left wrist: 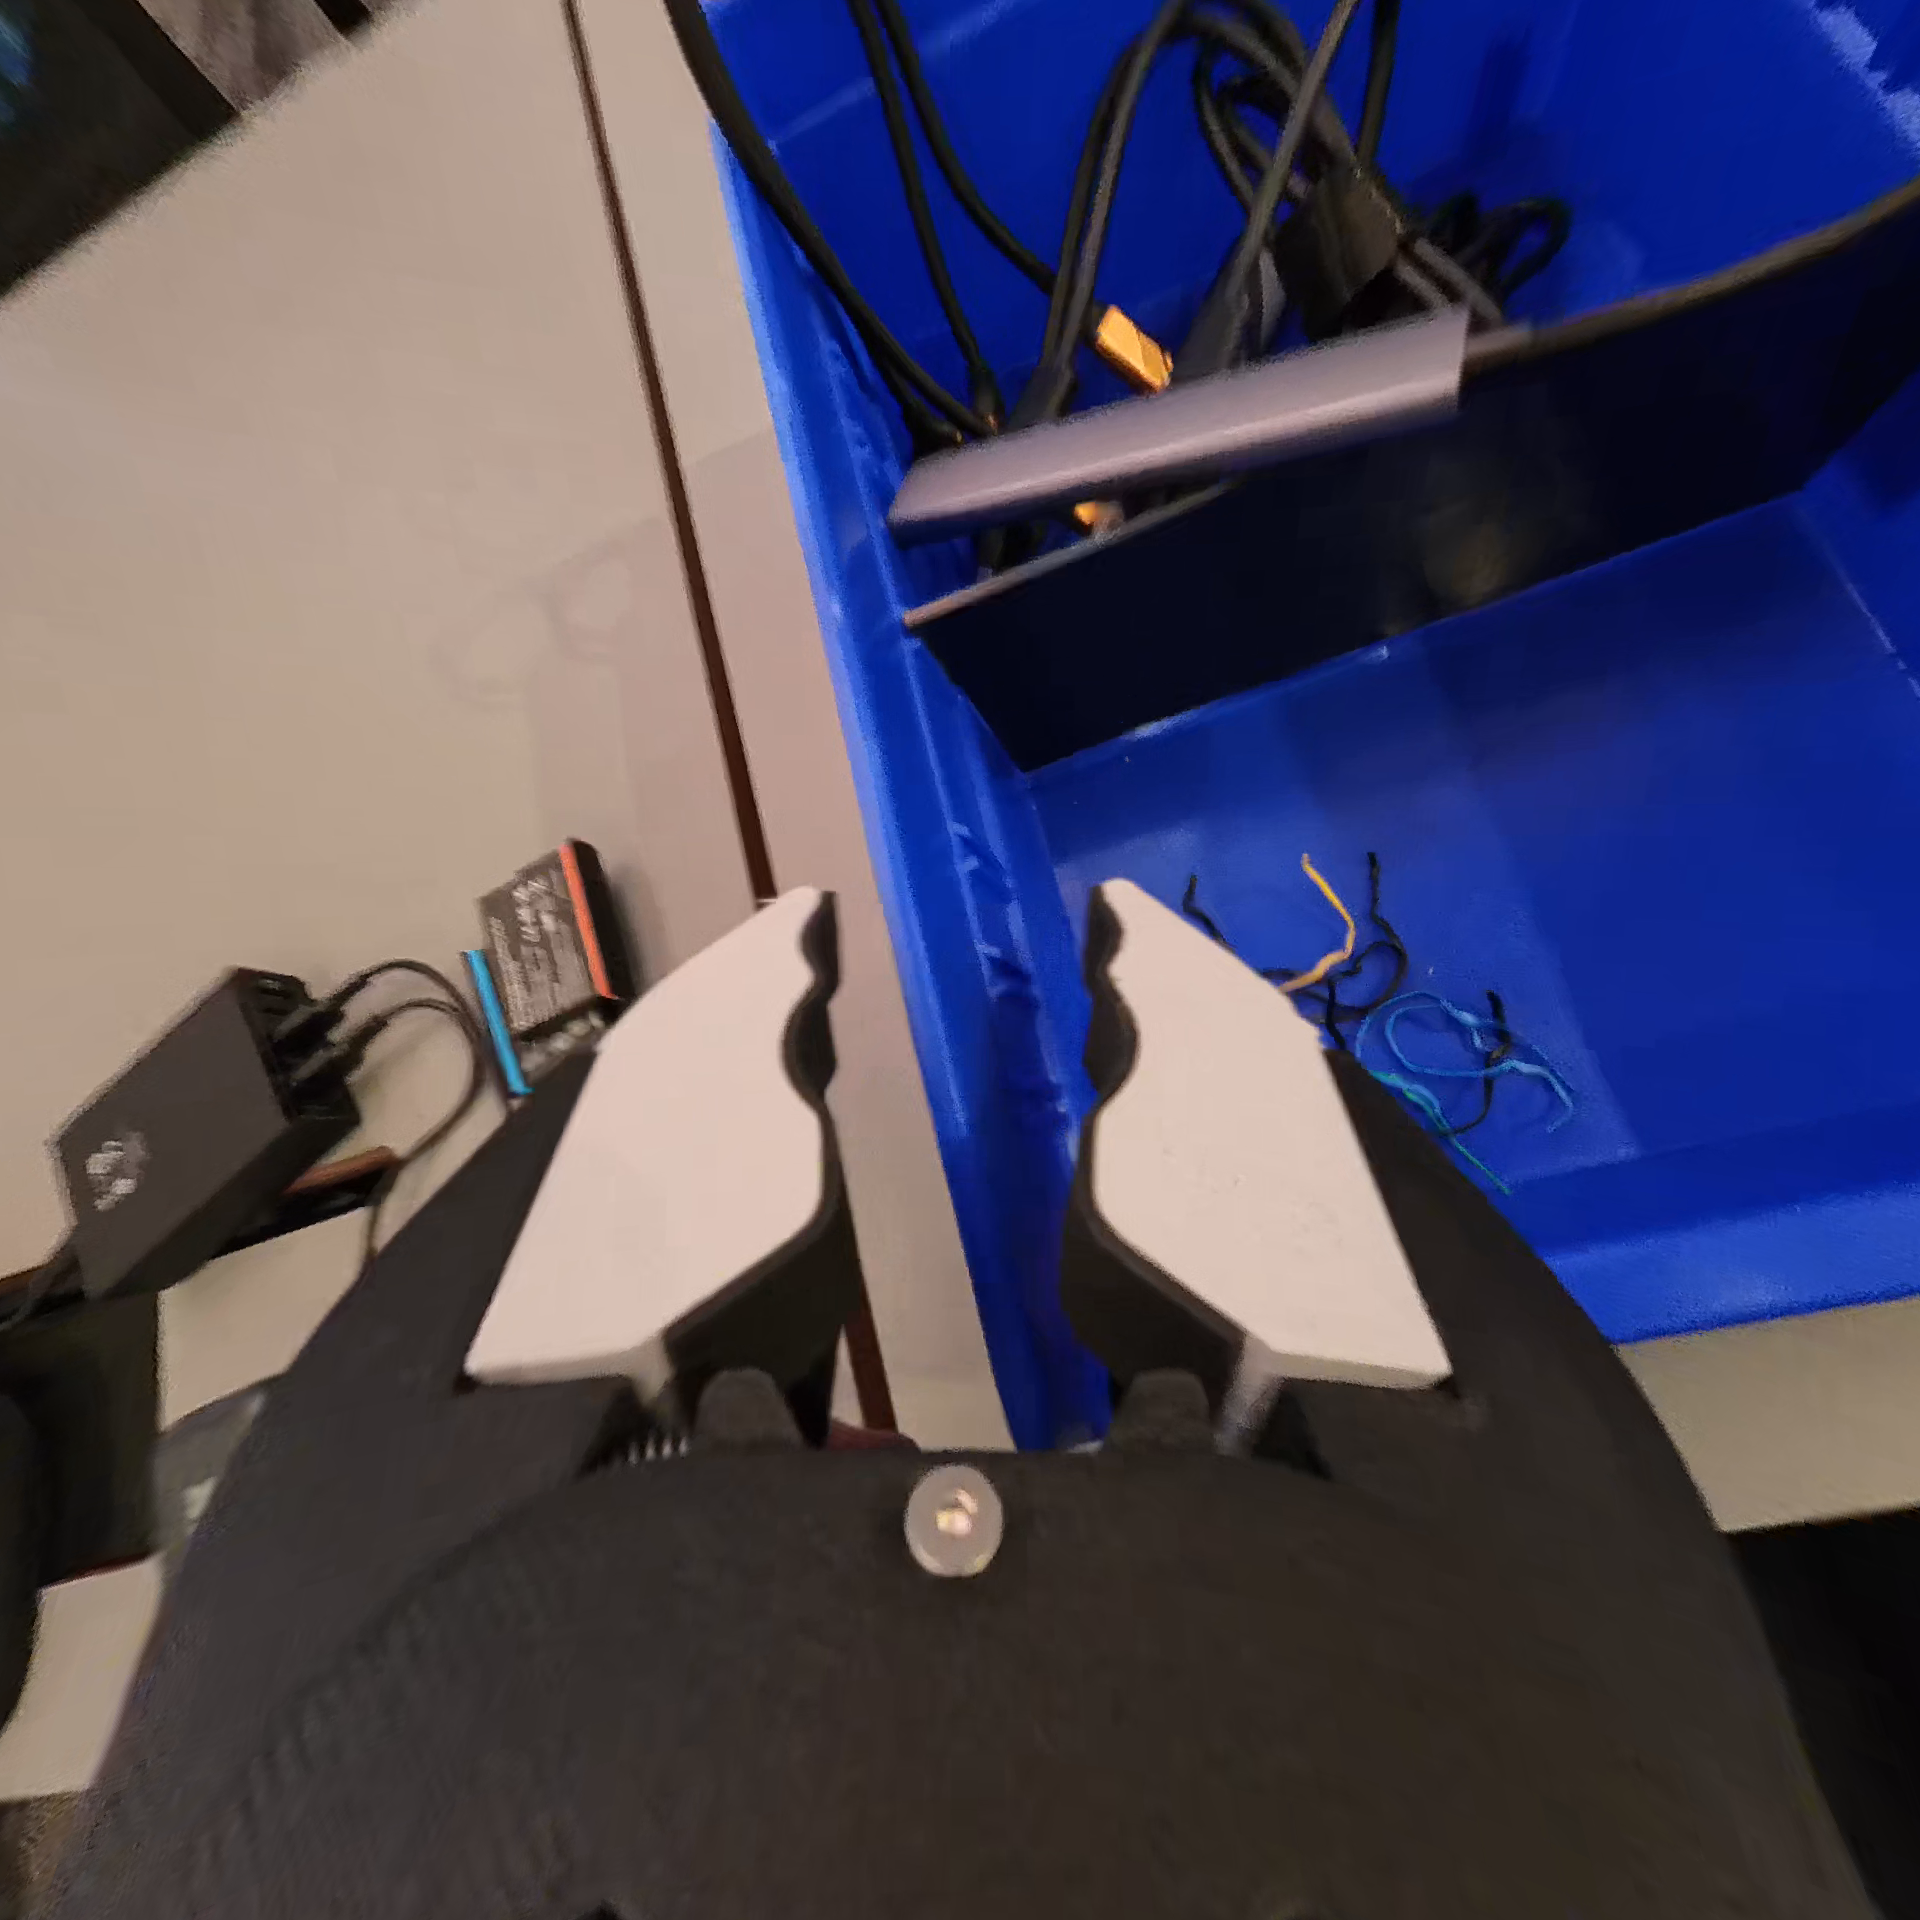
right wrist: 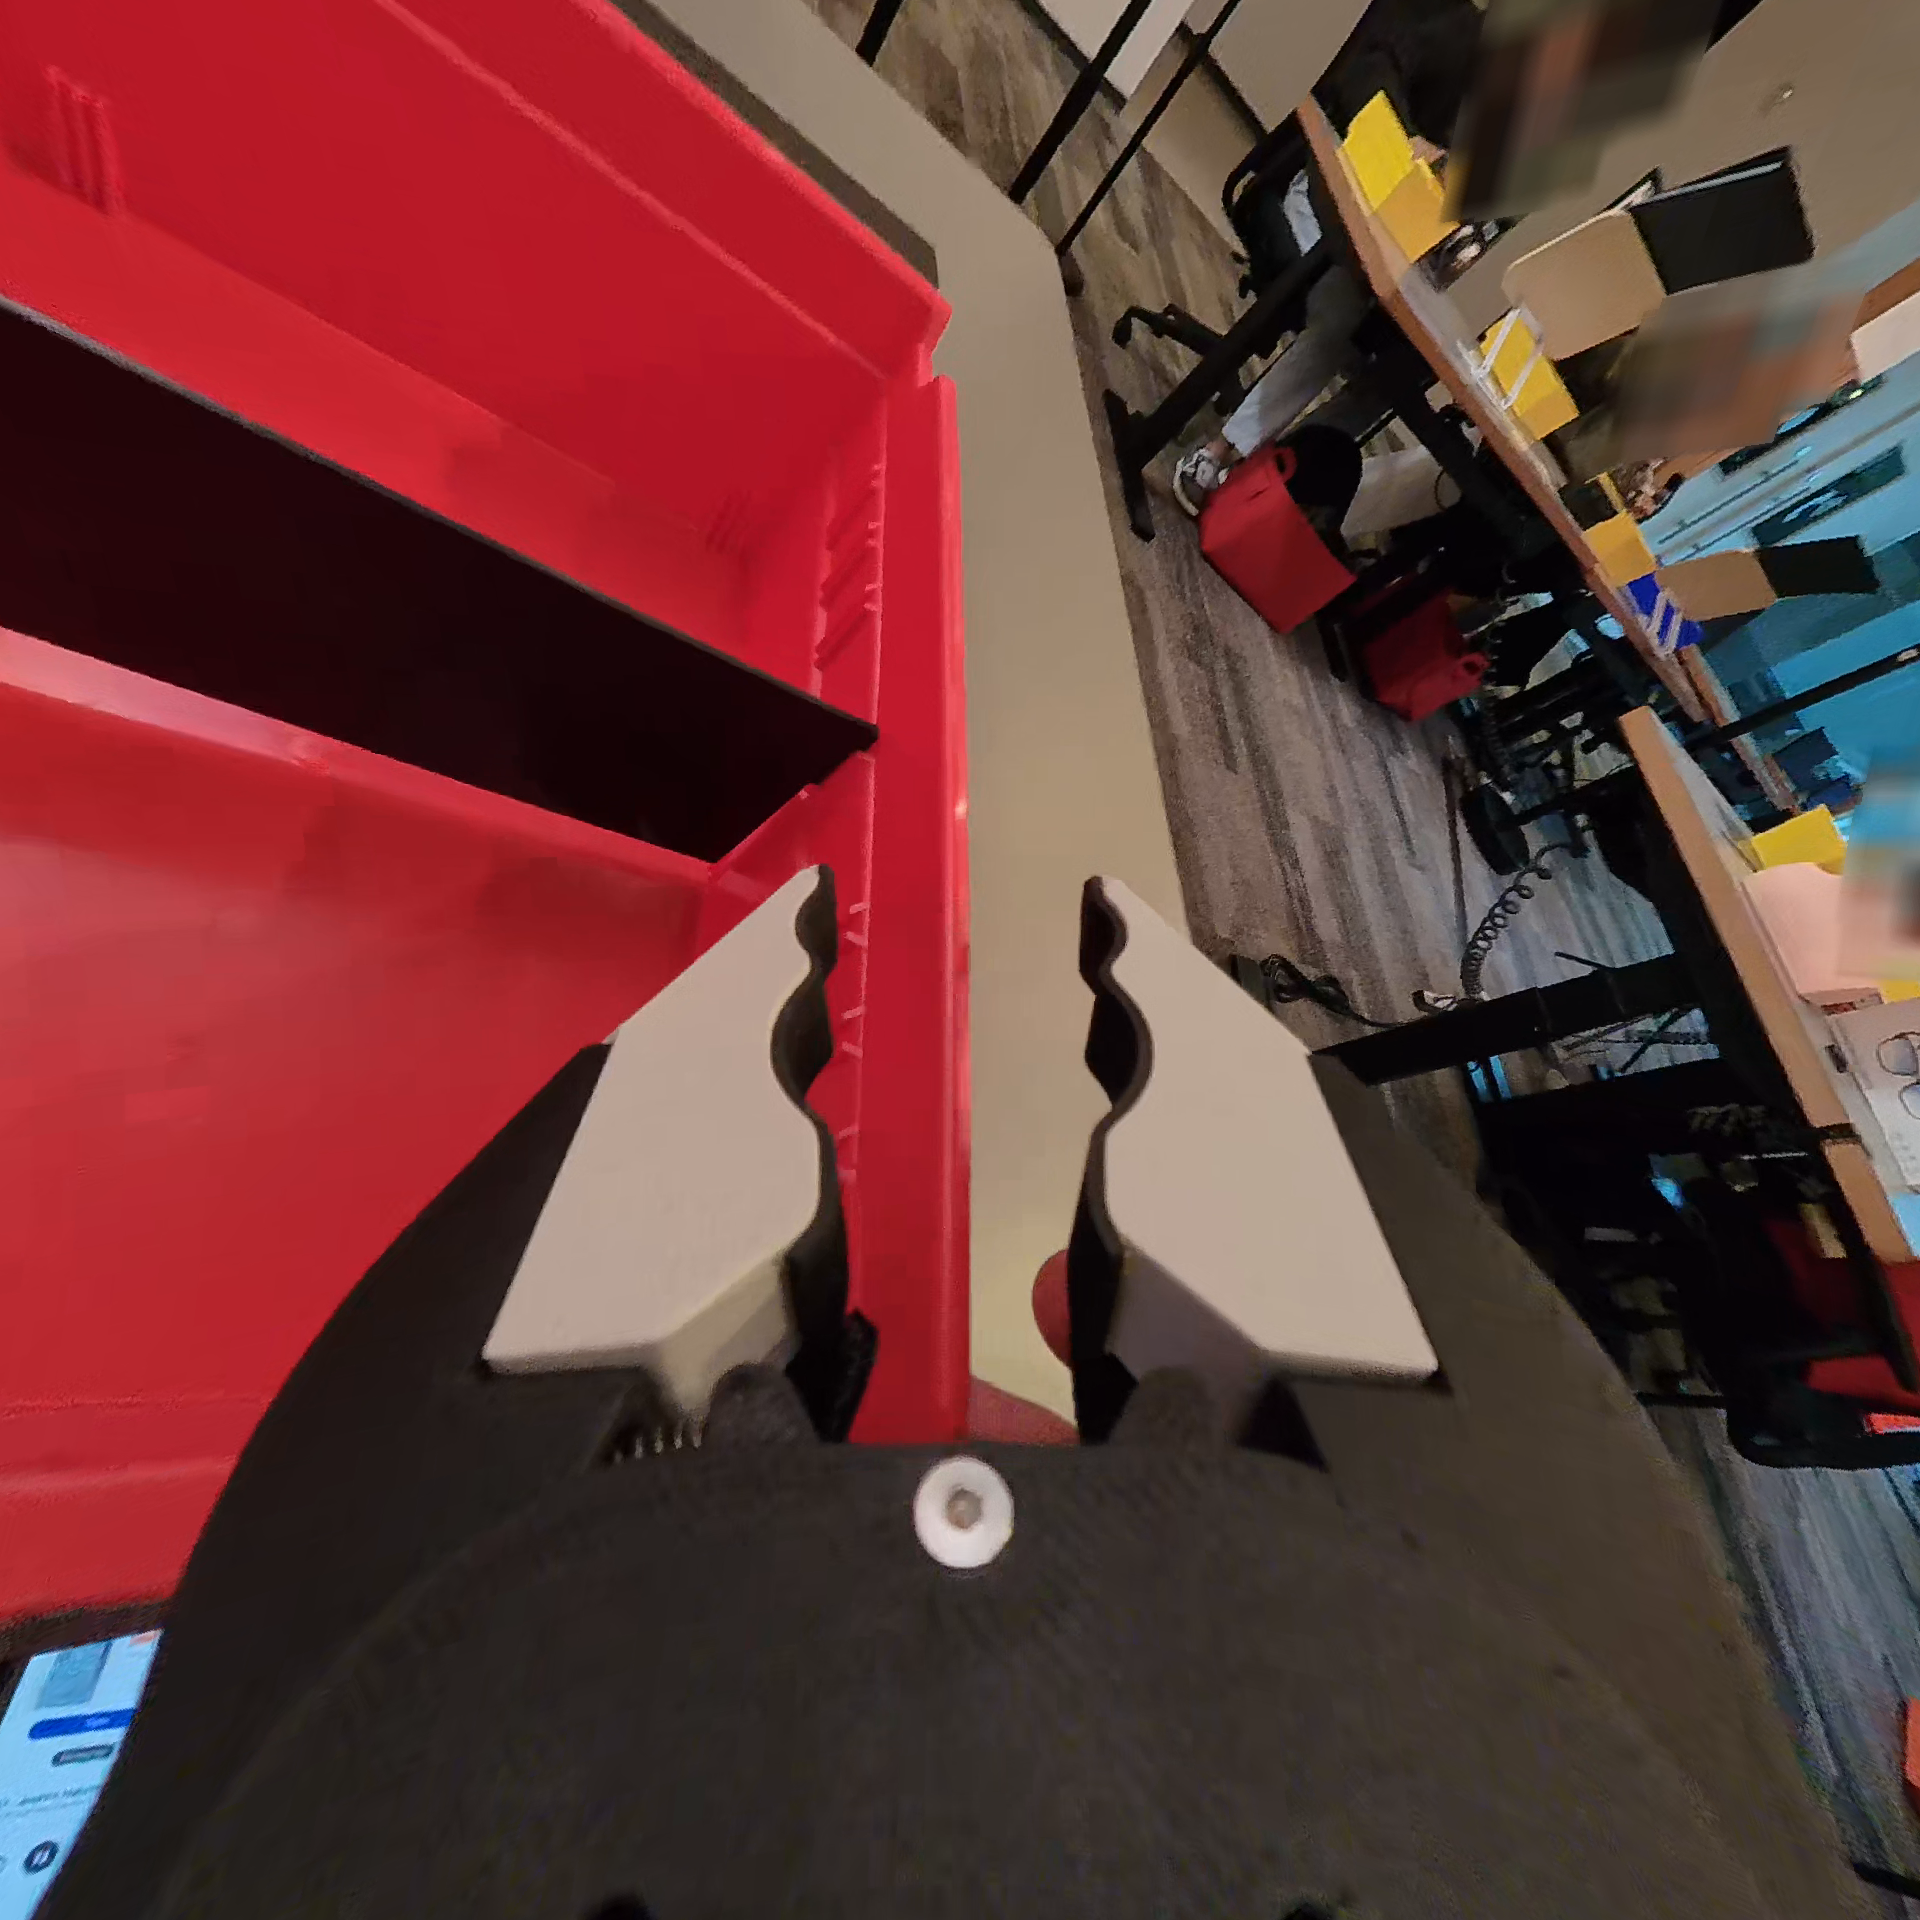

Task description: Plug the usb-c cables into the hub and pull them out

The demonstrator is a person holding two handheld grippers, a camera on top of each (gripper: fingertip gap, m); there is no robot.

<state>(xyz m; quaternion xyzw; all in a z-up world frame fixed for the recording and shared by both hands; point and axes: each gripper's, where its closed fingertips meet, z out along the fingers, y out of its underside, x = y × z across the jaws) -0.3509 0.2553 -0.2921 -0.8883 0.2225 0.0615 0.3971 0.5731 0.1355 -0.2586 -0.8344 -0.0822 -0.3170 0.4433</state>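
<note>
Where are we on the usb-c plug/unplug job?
Done: nothing clearly. The grey hub lies in the blue bin's far compartment among black cables; blur hides whether any are plugged in. In hand: nothing; the left gripper is open above the bin's rim, and the right gripper is open by a red bin. Left: grasping, plugging, pulling.

- Bin (left wrist: 1714, 156): bright blue, black divider (left wrist: 1247, 665).
- Hub (left wrist: 1174, 431): grey.
- Cables (left wrist: 904, 187): black; one plug (left wrist: 1132, 348) orange.
- Thread scraps (left wrist: 1403, 997): yellow, blue, black, green.
- Second bin (right wrist: 416, 1039): red.
- Tabletop (left wrist: 312, 520): pale grey.
- Left claw (left wrist: 961, 925): white plates, black body.
</note>
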